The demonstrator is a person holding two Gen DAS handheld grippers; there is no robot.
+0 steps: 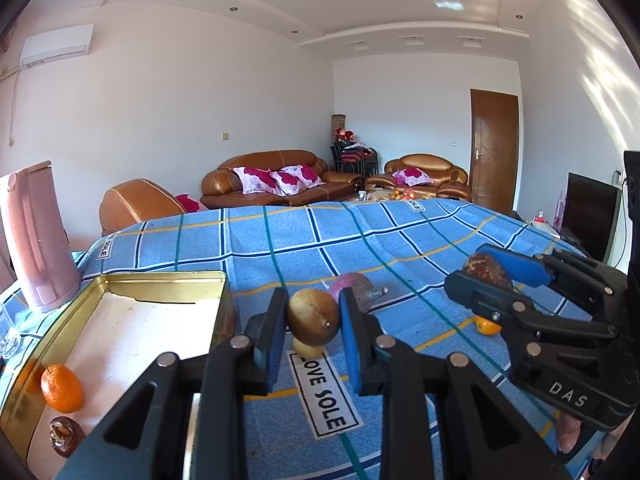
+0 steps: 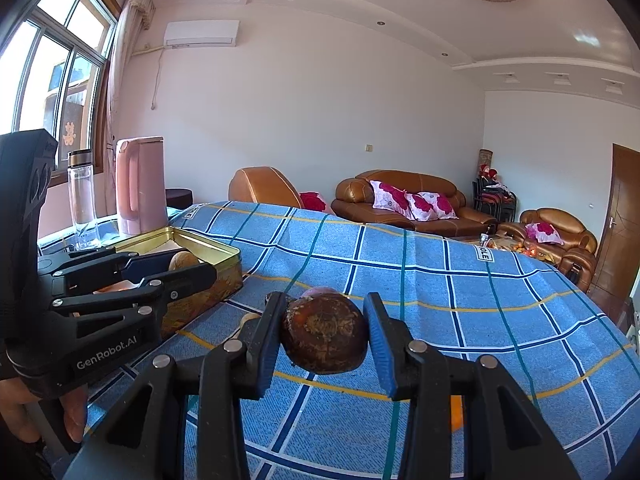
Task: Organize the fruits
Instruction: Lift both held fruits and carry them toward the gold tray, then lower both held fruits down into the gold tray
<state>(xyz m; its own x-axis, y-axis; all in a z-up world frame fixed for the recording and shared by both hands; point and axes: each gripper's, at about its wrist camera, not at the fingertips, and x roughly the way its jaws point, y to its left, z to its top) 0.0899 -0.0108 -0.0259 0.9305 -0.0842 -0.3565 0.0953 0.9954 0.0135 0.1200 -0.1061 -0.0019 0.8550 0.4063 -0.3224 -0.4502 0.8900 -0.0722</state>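
Observation:
My left gripper (image 1: pixel 313 320) is shut on a tan-brown round fruit (image 1: pixel 313 317), held above the blue checked cloth just right of the gold tin tray (image 1: pixel 168 278). In the tray lie an orange (image 1: pixel 62 388) and a dark brown fruit (image 1: pixel 64 436). My right gripper (image 2: pixel 325 334) is shut on a dark brown rough fruit (image 2: pixel 324 334); the left wrist view shows this gripper (image 1: pixel 486 270) at the right. On the cloth lie a purple-pink fruit (image 1: pixel 356 286), a small yellowish fruit (image 1: pixel 307 347) under my left jaws, and an orange (image 1: pixel 488 326).
A pink kettle (image 1: pixel 38 236) stands behind the tray at the table's left, with a clear bottle (image 2: pixel 82 200) beside it. The blue checked cloth (image 1: pixel 360 240) covers the table. A hand (image 2: pixel 24 412) grips the left tool. Sofas and a door lie beyond the far edge.

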